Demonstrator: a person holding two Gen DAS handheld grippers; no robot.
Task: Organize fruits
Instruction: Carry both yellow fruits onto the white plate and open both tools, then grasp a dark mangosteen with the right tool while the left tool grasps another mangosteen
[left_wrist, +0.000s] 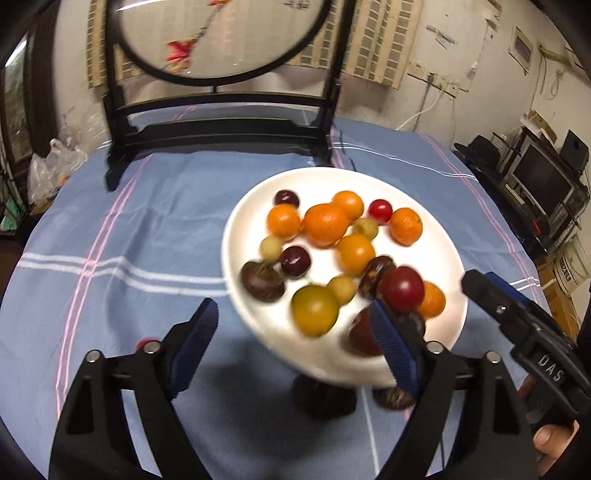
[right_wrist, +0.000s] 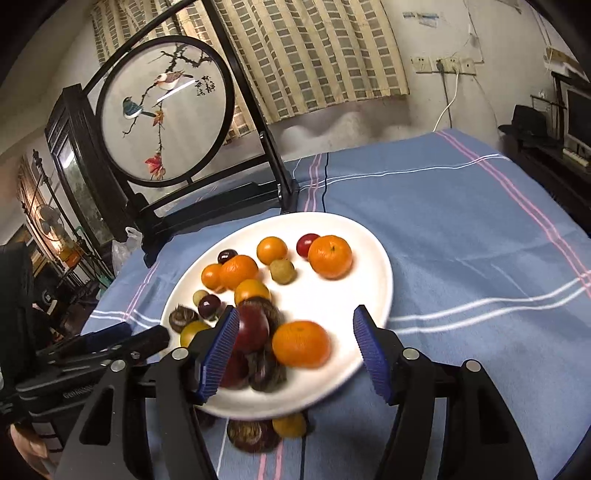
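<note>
A white plate (left_wrist: 251, 221) (right_wrist: 351, 295) carries several fruits: mandarins (left_wrist: 327, 223) (right_wrist: 330, 256), red cherry tomatoes (left_wrist: 380, 210), a yellow tomato (left_wrist: 314, 310), dark plums (left_wrist: 294, 261) and brown chestnut-like fruits (left_wrist: 262, 281). Its near rim is blurred and hangs above the blue cloth. Under it on the cloth lie dark fruits (left_wrist: 325, 398) (right_wrist: 253, 435) and a small orange one (right_wrist: 290, 424). My left gripper (left_wrist: 292, 302) (right_wrist: 147, 336) is open around the plate's near-left rim. My right gripper (right_wrist: 295, 310) (left_wrist: 476, 280) is open over the near-right part, with a mandarin (right_wrist: 301, 343) between its fingers, untouched.
A round embroidered screen on a black stand (left_wrist: 221, 129) (right_wrist: 162, 110) rises behind the plate. The blue striped tablecloth (left_wrist: 147, 229) (right_wrist: 461, 240) covers the table. Plastic bags (left_wrist: 55, 162) sit at the far left, and shelves with a monitor (left_wrist: 543, 177) stand right. A small red fruit (left_wrist: 147, 341) lies by the left finger.
</note>
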